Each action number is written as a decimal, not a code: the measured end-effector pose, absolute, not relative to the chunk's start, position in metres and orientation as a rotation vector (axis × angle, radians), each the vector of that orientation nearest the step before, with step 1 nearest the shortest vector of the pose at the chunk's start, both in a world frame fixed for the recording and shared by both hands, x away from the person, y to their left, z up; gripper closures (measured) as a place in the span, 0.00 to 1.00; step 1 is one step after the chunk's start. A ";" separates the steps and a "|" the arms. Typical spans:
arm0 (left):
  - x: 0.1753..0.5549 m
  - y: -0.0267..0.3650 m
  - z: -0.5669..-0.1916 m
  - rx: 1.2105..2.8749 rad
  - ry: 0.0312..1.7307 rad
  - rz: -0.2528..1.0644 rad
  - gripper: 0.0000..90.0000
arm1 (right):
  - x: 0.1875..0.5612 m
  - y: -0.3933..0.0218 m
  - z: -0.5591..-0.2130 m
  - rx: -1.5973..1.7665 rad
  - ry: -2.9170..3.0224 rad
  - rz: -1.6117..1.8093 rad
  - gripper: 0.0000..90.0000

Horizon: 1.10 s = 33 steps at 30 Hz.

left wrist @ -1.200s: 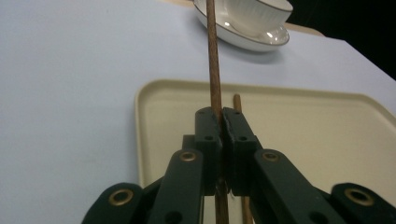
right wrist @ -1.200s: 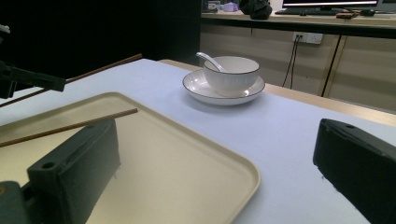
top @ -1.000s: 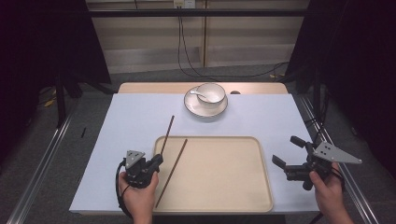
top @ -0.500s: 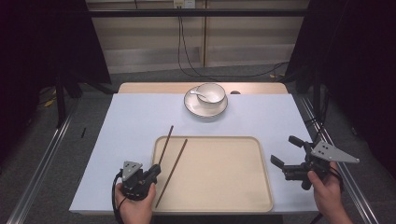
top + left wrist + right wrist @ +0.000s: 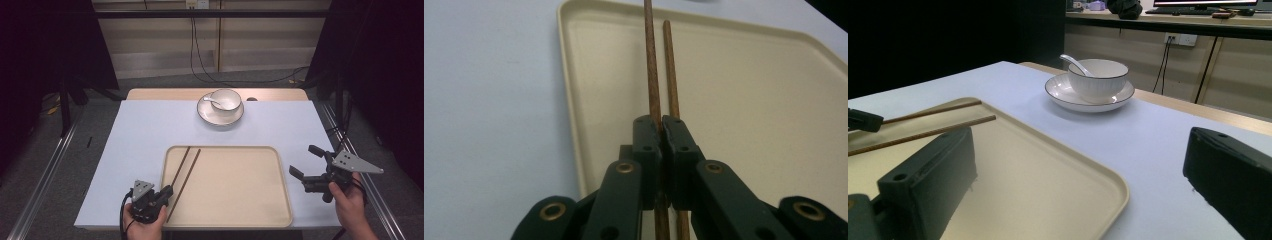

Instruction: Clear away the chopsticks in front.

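The left tongs (image 5: pixel 167 190) sit at the near left corner of the tray (image 5: pixel 235 212), clamped on the near end of one chopstick (image 5: pixel 180 166). In the left gripper view the jaws meet tight on that chopstick (image 5: pixel 651 75), with the second chopstick (image 5: pixel 670 75) lying just beside it on the tray floor. Compared with a second ago, the left hand (image 5: pixel 145 222) has drawn toward the near table edge and dropped lower; the held chopstick, whose far end then reached out over the tray's far rim onto the table (image 5: pixel 140 130), now lies almost parallel to its partner and within the tray. Judgement: the placing of the second chopstick is nearly complete; release remains.

At the far middle of the table, the bowl (image 5: pixel 225 100) with its spoon (image 5: pixel 211 101) stands on the plate (image 5: pixel 220 116), well apart from the tray and untouched.

The right tongs (image 5: pixel 309 162) hover off the tray's right edge, jaws wide apart and holding nothing; the right hand (image 5: pixel 350 197) has kept its place. Judgement: the bowl set is the likely next item.
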<state>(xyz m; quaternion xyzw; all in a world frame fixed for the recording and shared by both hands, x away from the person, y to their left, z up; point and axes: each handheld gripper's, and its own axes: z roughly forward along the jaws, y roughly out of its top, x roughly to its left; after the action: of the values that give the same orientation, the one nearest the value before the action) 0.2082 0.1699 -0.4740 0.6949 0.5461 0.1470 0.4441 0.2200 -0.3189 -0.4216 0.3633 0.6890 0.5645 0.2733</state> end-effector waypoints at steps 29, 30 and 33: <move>0.243 0.167 -0.432 1.611 1.180 0.414 0.45 | 0.220 -0.321 -0.421 0.990 1.845 1.526 0.00; 0.244 0.167 -0.431 1.605 1.172 0.415 0.43 | 0.220 -0.321 -0.421 0.991 1.844 1.531 0.00; 0.246 0.167 -0.425 1.597 1.152 0.423 0.40 | 0.220 -0.321 -0.421 0.996 1.842 1.534 0.00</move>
<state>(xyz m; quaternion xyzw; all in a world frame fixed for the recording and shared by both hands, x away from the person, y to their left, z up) 0.2457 0.1671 -0.4251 0.6703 0.4836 0.1774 0.5342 0.2195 -0.3209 -0.4208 0.3695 0.6834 0.5691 0.2693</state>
